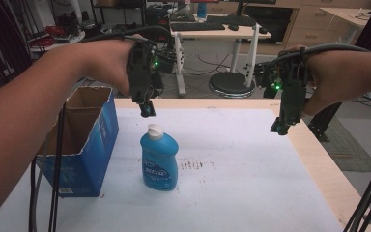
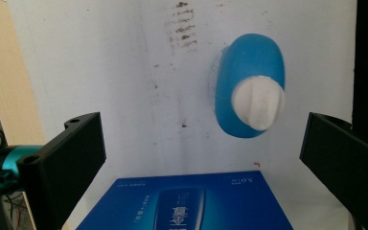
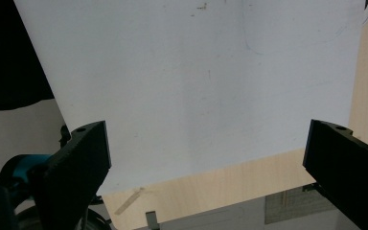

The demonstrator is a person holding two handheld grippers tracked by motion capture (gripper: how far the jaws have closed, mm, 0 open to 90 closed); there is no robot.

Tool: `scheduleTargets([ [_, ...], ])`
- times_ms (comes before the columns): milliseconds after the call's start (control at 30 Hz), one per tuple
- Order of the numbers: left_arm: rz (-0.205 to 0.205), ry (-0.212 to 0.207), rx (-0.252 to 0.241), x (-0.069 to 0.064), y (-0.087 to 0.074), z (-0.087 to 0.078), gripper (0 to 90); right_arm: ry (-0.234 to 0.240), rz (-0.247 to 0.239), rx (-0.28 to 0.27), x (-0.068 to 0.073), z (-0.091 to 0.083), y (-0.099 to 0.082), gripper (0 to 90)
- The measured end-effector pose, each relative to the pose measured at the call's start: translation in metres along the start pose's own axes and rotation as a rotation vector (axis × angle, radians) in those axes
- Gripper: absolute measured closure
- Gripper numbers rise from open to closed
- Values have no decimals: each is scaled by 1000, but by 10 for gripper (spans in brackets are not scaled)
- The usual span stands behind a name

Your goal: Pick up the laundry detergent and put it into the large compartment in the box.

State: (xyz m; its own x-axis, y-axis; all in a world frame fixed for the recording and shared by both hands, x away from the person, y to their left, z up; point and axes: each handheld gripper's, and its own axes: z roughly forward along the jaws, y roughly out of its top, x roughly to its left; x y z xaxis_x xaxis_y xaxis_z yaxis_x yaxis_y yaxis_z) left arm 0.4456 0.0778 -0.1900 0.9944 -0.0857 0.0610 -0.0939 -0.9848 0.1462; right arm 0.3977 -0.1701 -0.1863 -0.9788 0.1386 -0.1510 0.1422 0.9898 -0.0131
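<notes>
A blue bottle (image 1: 159, 159) with a white flip cap stands upright on the white table sheet (image 1: 232, 159), left of the middle. My left gripper (image 1: 147, 110) hangs above and just behind it, pointing down. From the left gripper view I look down on the bottle (image 2: 251, 86) and its white cap (image 2: 258, 102); the jaws stand wide apart with nothing between them. My right gripper (image 1: 280, 128) hovers over the table's right edge, also open, with bare sheet (image 3: 196, 86) under it.
An open blue cardboard box (image 1: 79, 140) stands at the left of the table, close to the bottle; its blue side (image 2: 187, 203) sits low in the left gripper view. Brown smudges (image 1: 193, 164) mark the sheet. Cables trail from both grippers. The wooden table edge (image 1: 319, 164) runs along the right.
</notes>
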Motion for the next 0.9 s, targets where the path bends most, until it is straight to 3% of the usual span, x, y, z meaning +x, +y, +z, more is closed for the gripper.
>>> scheduleTargets([
  [467,65,-26,-33,-19,0,-5,17,-4,-8,7,4,-2,2,14],
  [600,71,-60,-40,-21,0,5,17,-6,-12,6,5,-2,3,14],
  [667,71,-60,-40,-21,0,5,17,-6,-11,6,5,-2,3,14],
  [900,69,-92,-46,-21,-4,28,17,-5,-12,9,5,0,5,14],
])
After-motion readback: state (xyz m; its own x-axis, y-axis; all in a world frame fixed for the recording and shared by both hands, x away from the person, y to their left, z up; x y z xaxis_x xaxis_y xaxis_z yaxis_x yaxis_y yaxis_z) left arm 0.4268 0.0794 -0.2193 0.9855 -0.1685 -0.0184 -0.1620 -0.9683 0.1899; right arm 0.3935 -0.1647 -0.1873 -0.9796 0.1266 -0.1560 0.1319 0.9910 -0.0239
